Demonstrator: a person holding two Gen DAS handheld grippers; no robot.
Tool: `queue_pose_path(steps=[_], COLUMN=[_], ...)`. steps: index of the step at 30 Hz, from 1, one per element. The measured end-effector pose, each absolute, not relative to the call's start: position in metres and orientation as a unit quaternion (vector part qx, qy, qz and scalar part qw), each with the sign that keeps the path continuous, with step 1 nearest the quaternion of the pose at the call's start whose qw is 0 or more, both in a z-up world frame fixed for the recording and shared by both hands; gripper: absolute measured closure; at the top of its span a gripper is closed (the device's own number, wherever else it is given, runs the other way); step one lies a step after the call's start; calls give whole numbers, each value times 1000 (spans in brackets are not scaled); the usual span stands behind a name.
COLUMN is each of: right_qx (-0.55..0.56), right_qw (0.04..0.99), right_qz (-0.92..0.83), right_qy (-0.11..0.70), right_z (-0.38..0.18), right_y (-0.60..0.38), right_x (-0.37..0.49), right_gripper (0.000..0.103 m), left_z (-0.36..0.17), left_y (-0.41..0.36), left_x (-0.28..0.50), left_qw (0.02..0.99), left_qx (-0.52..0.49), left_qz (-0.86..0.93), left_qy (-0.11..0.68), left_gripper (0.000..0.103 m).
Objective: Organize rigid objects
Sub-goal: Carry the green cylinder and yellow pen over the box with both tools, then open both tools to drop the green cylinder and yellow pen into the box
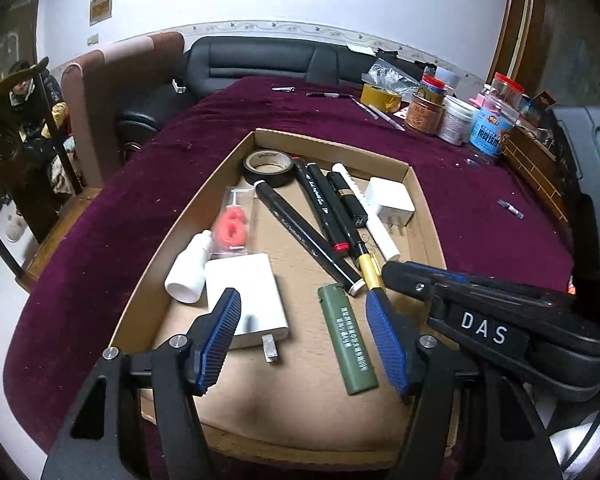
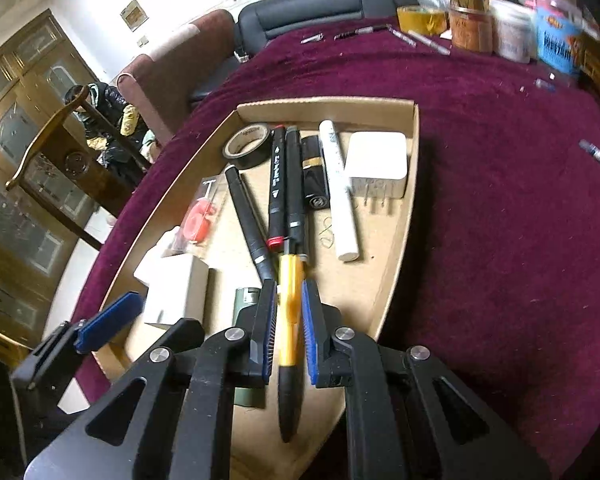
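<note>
A shallow cardboard tray point(image 1: 424, 216) point(image 2: 414, 184) on the maroon table holds black tape point(image 1: 268, 166), black markers point(image 1: 304, 232), a white marker point(image 2: 338, 196), a white plug point(image 1: 390, 200), a white charger point(image 1: 246, 300), a white bottle point(image 1: 188, 268), a pink candle pack point(image 1: 232, 228) and a green lighter point(image 1: 348, 340). My right gripper point(image 2: 289, 316) is shut on a yellow and black pen point(image 2: 290, 344) and holds it over the tray's near part, tip towards the markers. My left gripper point(image 1: 300, 344) is open and empty above the charger and lighter.
Jars point(image 1: 456, 118), a blue bottle point(image 1: 490, 132) and a yellow tape roll point(image 1: 380, 96) stand at the table's far right. Pens point(image 1: 328, 95) and a clip point(image 1: 283, 89) lie at the far edge. A small blue-grey item point(image 1: 510, 208) lies right of the tray.
</note>
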State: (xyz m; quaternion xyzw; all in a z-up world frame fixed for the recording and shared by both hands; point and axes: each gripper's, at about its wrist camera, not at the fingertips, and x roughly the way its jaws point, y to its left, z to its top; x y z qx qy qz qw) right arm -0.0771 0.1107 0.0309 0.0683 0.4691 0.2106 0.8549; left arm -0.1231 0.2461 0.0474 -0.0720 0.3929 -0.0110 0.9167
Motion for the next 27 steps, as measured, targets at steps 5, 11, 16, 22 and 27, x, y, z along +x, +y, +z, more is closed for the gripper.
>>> queue_pose_path(steps=[5,11,16,22,27], right_qx=[73,89,117,145,157], right_qw=[863,877,884,891,898], right_qz=[214,211,190,152,113], right_qy=[453,423,411,402,396], right_z=[38,53,56,54,52], right_y=[106,82,47,-5,-57], right_x=[-82,-87,-88,-92,-90], right_gripper=[92,70,67,67,67], left_z=[48,54,61,67,73], left_y=[245,235,221,197,179], left_x=[-122,-126,-132,-136,-138], left_qw=[912,912,915,916,913], left_qx=[-65,-47,-27,-2,-1], left_qz=[3,12,14,5,-20], left_qy=[404,406,402,400,406], left_gripper=[43,43,38,37,37])
